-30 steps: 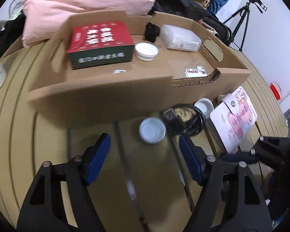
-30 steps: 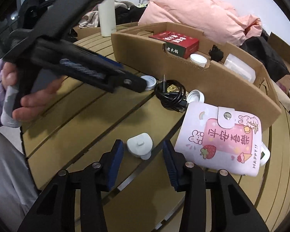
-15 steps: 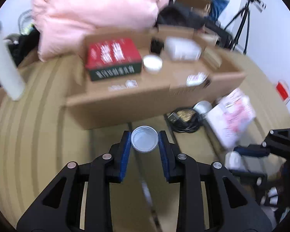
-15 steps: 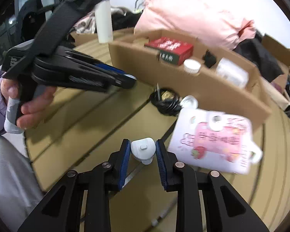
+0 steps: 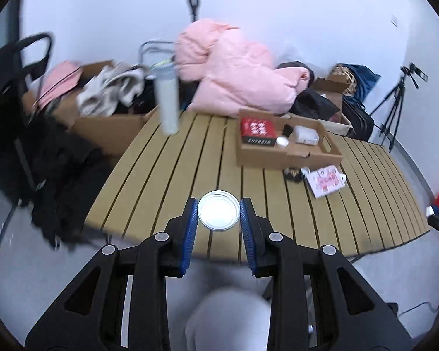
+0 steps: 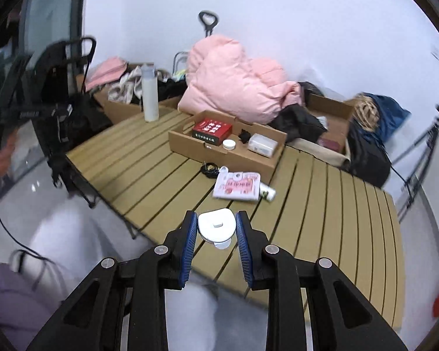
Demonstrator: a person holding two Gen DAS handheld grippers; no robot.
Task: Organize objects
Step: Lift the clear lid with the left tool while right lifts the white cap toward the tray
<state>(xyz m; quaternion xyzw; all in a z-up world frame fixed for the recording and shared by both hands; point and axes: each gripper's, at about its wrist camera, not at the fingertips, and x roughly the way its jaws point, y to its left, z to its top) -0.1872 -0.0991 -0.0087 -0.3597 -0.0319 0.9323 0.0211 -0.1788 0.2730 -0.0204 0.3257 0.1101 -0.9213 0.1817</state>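
My left gripper is shut on a round white lid, held high over the near edge of the slatted table. My right gripper is shut on a small white plug-like charger, also lifted above the table. The cardboard tray far ahead holds a red box, a white jar and a clear container. A pink pouch and a black cable lie in front of it.
A tall white bottle stands at the table's far left. A pink jacket, bags and cardboard boxes pile up behind. A tripod stands at the right. The person's other hand shows at the left edge.
Both grippers closed on their objects, the lid and the charger, then rose and pulled well back from the table, so the tray and pouch now look far away.
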